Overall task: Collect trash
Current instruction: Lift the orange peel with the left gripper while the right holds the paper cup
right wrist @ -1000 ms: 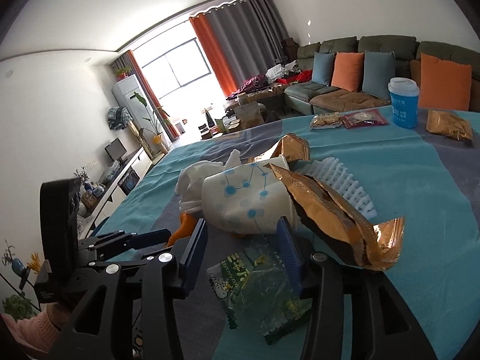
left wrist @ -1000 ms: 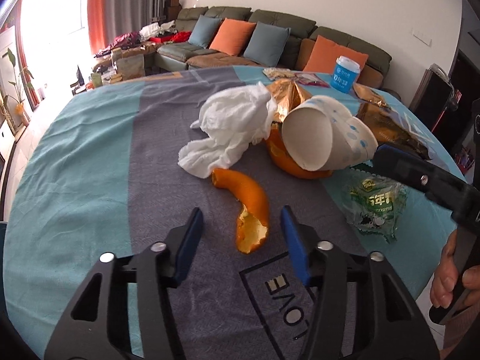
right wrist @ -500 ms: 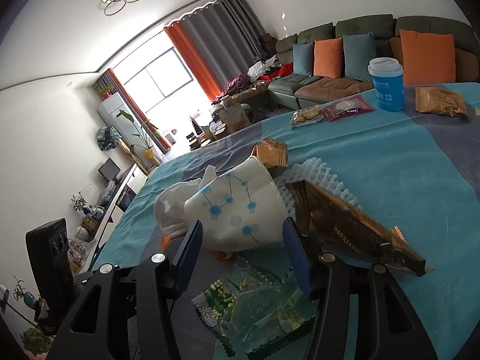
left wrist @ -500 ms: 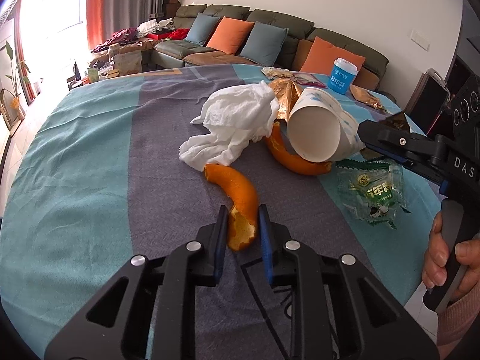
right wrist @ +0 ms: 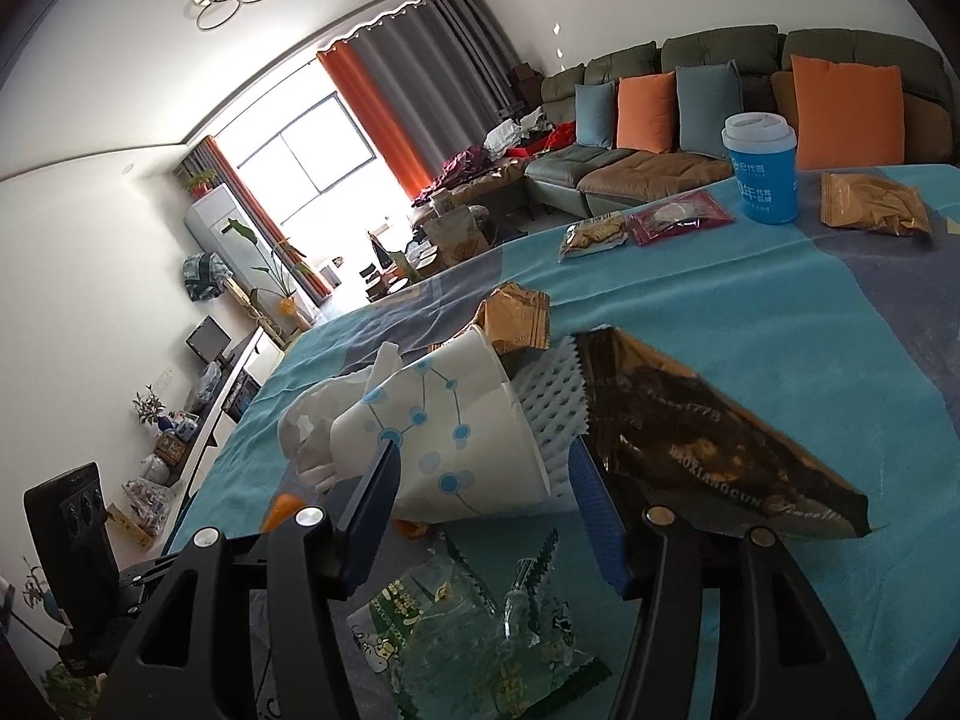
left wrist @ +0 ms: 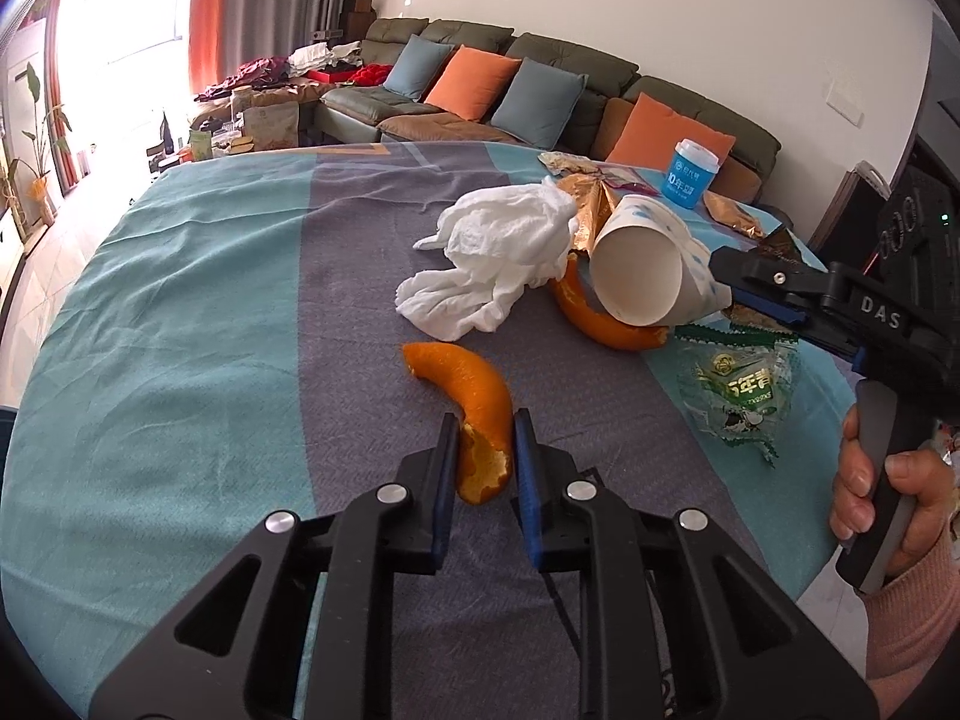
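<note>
My left gripper (left wrist: 483, 441) is shut on the near end of an orange peel (left wrist: 474, 402) lying on the table cloth. Beyond it lie a crumpled white tissue (left wrist: 504, 258), a second orange peel (left wrist: 600, 318) and a tipped white paper cup with blue dots (left wrist: 642, 264). My right gripper (right wrist: 486, 480) is open, its jaws on either side of that cup (right wrist: 456, 432). It also shows in the left wrist view (left wrist: 762, 294), at the right. A clear green snack wrapper (right wrist: 474, 618) lies under it.
A dark gold-edged snack bag (right wrist: 690, 438), white foam netting (right wrist: 552, 402) and a gold wrapper (right wrist: 516, 318) lie by the cup. A blue lidded cup (right wrist: 762, 174) and sealed snack packs (right wrist: 870, 204) stand at the far side. The table edge (left wrist: 804, 570) is near right.
My left gripper closed on the near end of the orange peel. My right gripper moved forward until its open jaws came around the paper cup.
</note>
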{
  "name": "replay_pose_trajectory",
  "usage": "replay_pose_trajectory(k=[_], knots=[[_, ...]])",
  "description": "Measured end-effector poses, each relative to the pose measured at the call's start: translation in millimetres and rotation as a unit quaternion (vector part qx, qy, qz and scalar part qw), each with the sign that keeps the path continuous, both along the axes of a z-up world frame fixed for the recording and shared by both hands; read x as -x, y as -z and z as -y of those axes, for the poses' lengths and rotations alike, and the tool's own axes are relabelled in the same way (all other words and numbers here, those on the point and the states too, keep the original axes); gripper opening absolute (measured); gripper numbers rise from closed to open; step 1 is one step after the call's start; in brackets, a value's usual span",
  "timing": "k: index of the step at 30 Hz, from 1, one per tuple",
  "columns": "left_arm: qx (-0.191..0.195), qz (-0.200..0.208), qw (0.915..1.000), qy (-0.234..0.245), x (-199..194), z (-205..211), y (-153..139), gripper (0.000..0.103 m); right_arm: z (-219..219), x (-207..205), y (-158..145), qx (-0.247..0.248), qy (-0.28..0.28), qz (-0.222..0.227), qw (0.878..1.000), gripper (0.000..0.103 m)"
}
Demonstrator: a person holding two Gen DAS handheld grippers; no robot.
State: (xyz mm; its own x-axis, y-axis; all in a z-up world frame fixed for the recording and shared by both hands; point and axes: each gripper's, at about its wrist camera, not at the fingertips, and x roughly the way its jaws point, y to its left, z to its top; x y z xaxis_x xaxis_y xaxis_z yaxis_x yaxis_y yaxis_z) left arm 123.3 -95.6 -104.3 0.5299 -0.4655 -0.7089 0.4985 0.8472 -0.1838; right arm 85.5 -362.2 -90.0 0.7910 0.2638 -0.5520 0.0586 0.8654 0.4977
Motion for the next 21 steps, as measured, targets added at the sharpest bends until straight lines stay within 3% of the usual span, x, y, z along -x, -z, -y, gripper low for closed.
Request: replay_pose_trajectory(k=[9, 21], knots=[[0.01, -0.003, 0.9999, -0.011, 4, -15, -1, 0.018, -15, 1, -4, 0.006, -0.026, 0.006, 1.0, 0.053], [0.016, -0.002, 0.9997, -0.021, 6, -29, -2, 0.018, -26, 6, -9, 0.016, -0.041, 0.017, 0.999, 0.019]])
